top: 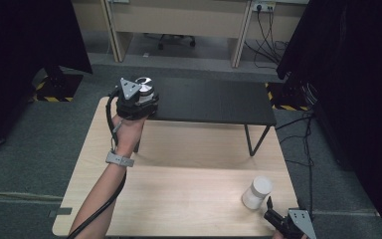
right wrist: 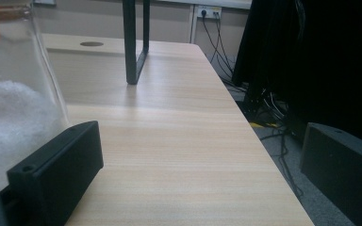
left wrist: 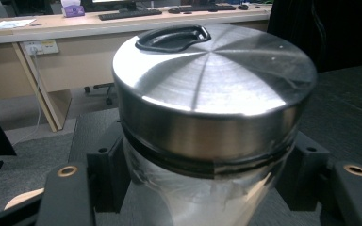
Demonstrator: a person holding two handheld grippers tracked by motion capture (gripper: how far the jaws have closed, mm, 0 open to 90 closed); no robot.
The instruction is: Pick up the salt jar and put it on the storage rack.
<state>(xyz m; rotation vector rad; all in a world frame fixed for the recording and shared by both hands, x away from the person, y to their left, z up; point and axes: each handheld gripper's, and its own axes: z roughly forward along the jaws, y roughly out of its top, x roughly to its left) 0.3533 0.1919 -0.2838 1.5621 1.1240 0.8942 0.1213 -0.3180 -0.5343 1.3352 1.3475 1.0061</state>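
Reached forward from the lower left of the high view, forearm stretched over the wooden table [top: 189, 199], wrist strapped with a grey band [top: 119, 160], hand wrapped round the left gripper [top: 138, 102] at the near left corner of the black shelf [top: 214, 102]. Clamped between that gripper's black jaws: a glass jar [left wrist: 202, 188] with a brushed steel lid [left wrist: 212, 75]. Seen from the left gripper view as a clear body pressed on both sides by the pads, under a round metal cap with radial sheen, a dark seal ring beneath its rim and a black oval recess near its far edge. Held upright, just above or at the shelf's corner; contact with the shelf could not be told. Rested low at the table's near right corner: the right gripper [top: 278, 219], jaws spread wide with bare tabletop between them. Stood just beside its left jaw: a second clear jar [top: 256, 193] with a white top, partly filled with something white.
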